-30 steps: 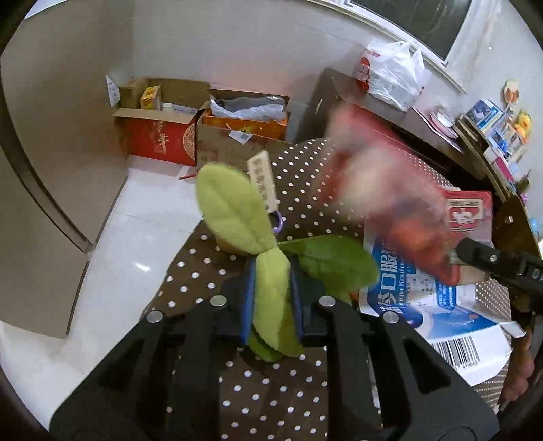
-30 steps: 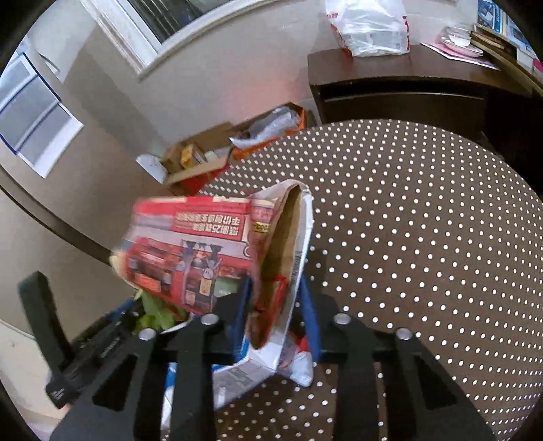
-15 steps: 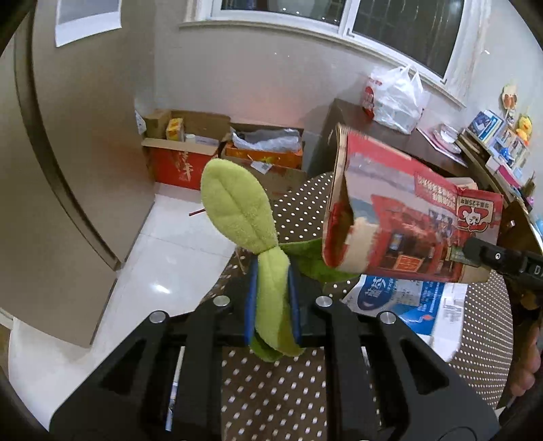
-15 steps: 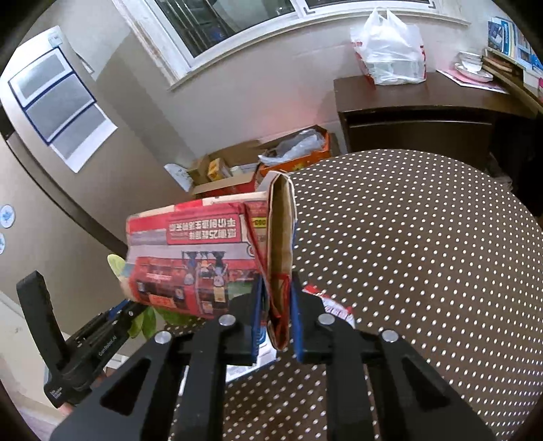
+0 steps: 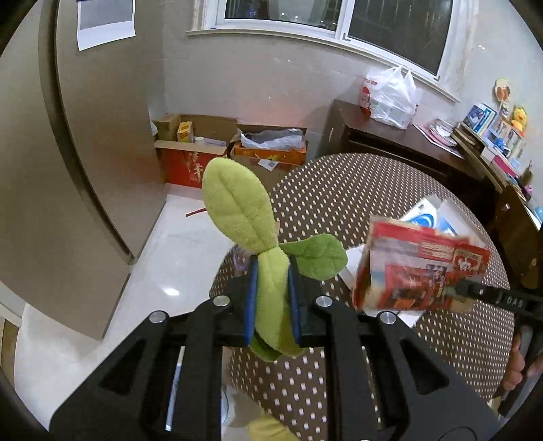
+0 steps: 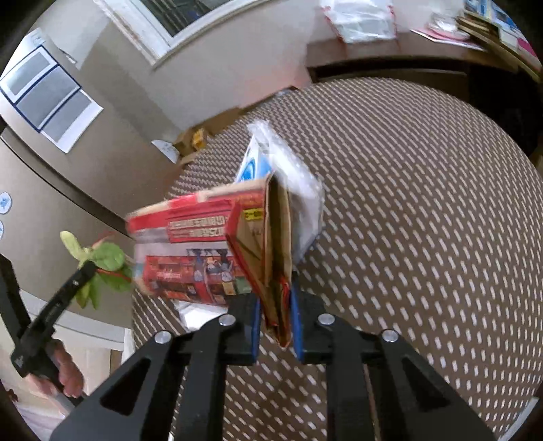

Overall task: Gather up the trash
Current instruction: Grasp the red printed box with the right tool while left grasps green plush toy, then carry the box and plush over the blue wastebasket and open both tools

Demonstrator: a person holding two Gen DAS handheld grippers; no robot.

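Left gripper [image 5: 272, 298]: black angular frame, blue pads, silver screws; right gripper [image 6: 275, 317] alike; side lettering possibly white.

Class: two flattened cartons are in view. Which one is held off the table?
The red carton, clamped in the right gripper; the blue-and-white carton lies flat on the dotted tablecloth.

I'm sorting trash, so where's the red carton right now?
The red carton is off the dotted table, clamped in the right claw, right of the green plush leaf.

Polka-dot round table [image 5: 339, 190], white tiled floor [image 5: 176, 244], dark window [image 5: 400, 30].
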